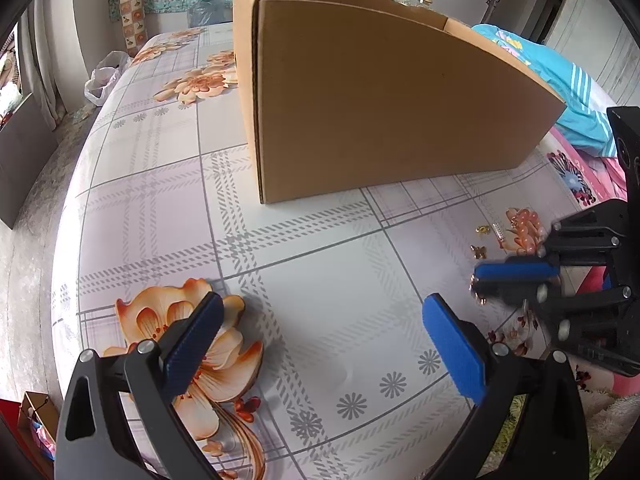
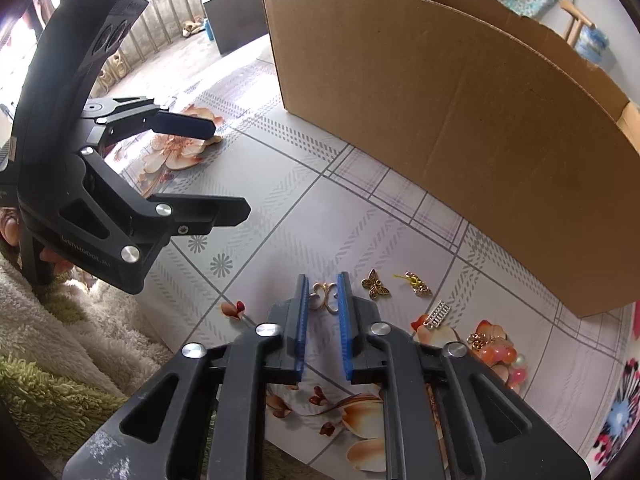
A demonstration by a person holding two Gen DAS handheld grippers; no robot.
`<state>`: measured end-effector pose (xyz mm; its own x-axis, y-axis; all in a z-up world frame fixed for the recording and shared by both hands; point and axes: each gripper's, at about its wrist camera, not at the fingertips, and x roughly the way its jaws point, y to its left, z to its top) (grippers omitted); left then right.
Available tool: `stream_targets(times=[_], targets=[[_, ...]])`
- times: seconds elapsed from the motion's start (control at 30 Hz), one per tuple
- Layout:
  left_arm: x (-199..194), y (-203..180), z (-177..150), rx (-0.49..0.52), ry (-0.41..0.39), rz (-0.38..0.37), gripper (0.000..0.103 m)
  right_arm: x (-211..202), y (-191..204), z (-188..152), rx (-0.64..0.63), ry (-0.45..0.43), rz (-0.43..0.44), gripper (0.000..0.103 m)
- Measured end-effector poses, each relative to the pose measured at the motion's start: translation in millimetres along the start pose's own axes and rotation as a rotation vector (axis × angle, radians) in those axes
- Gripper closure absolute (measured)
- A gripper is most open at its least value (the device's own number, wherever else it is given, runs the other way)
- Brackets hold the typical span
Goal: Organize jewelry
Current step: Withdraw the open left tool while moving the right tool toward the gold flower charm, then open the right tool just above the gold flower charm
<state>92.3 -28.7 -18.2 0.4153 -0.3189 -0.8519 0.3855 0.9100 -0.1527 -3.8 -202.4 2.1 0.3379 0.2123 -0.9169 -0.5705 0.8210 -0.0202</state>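
Note:
A gold open-work ring [image 2: 323,298] sits between the blue pads of my right gripper [image 2: 322,286], which is closed on it just above the tablecloth. To its right lie a bronze butterfly charm [image 2: 375,283], a small gold pendant [image 2: 418,283], a silver bar clip [image 2: 437,314] and a gold charm [image 2: 477,340]. The cardboard box [image 2: 460,120] stands behind them. My left gripper [image 1: 320,320] is open and empty over the cloth, left of the right gripper [image 1: 478,284]. The charms also show in the left wrist view [image 1: 479,251].
The flowered tablecloth [image 1: 280,240] covers the surface. The box [image 1: 380,100] fills the back. A fluffy cream and green rug [image 2: 60,360] lies at the near left edge. A turquoise cloth [image 1: 560,80] lies at the far right.

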Motion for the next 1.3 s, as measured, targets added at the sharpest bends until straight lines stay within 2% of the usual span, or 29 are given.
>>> stream_targets(times=[0.17, 0.23, 0.27, 0.3, 0.37, 0.63, 0.73, 0.87, 0.97, 1.0, 1.03, 1.2, 1.3], targets=[[0, -3, 0, 0.007, 0.000, 0.012, 0.005, -15, -14, -2, 0.010, 0.011, 0.004, 0.103], [1, -4, 0, 0.009, 0.001, 0.014, 0.005, -21, -14, -1, 0.016, 0.005, 0.005, 0.099], [1, -4, -1, 0.008, 0.001, 0.013, 0.005, -24, -13, 0, 0.011, 0.001, 0.003, 0.097], [1, -4, -1, 0.008, 0.000, 0.013, 0.005, -21, -9, 2, 0.000, 0.000, -0.001, 0.086], [1, -3, -1, 0.009, 0.001, 0.014, 0.005, -23, -5, 3, -0.031, -0.002, -0.019, 0.077], [1, -5, 0, 0.009, 0.002, 0.020, 0.005, -8, -4, 13, -0.146, 0.128, 0.007, 0.077], [2, -5, 1, 0.005, 0.004, 0.021, 0.005, -6, -4, 17, -0.170, 0.151, 0.015, 0.079], [2, -6, 1, 0.008, 0.006, 0.025, 0.005, -3, -5, 24, -0.197, 0.183, 0.015, 0.090], [3, -7, 0, 0.014, 0.008, 0.030, 0.005, -2, -5, 27, -0.211, 0.196, 0.013, 0.090], [3, -7, 0, 0.015, 0.008, 0.031, 0.005, -1, -4, 30, -0.211, 0.198, 0.013, 0.092], [4, -7, 0, 0.016, 0.008, 0.032, 0.005, -2, -4, 31, -0.208, 0.196, 0.017, 0.099], [6, -11, 0, 0.033, 0.016, 0.053, 0.005, -1, 2, 33, -0.182, 0.193, 0.023, 0.098], [10, -19, 0, 0.078, 0.040, 0.101, 0.005, -1, -1, 34, -0.176, 0.190, 0.021, 0.103]])
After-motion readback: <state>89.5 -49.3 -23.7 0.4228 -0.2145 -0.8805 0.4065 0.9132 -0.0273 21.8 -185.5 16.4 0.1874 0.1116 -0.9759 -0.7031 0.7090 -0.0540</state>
